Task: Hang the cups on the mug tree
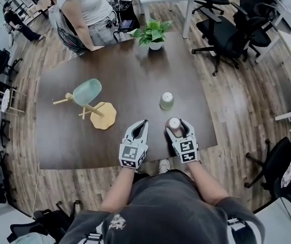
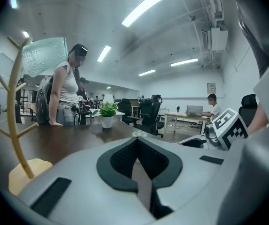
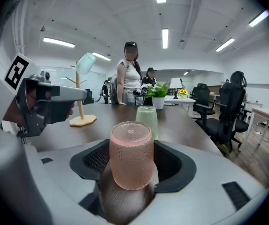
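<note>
My right hand-held gripper [image 1: 178,127] has its jaws apart around the upside-down pink cup [image 3: 130,156] on the worktop [image 1: 125,70], pads clear of it. My left hand-held gripper [image 1: 141,124], just beside it, is closed and empty.

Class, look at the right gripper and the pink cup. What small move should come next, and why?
Probably close the right gripper on the pink cup: it stands upside down on the table between the open jaws, which do not yet press it. A teal cup already hangs on the mug tree.
</note>
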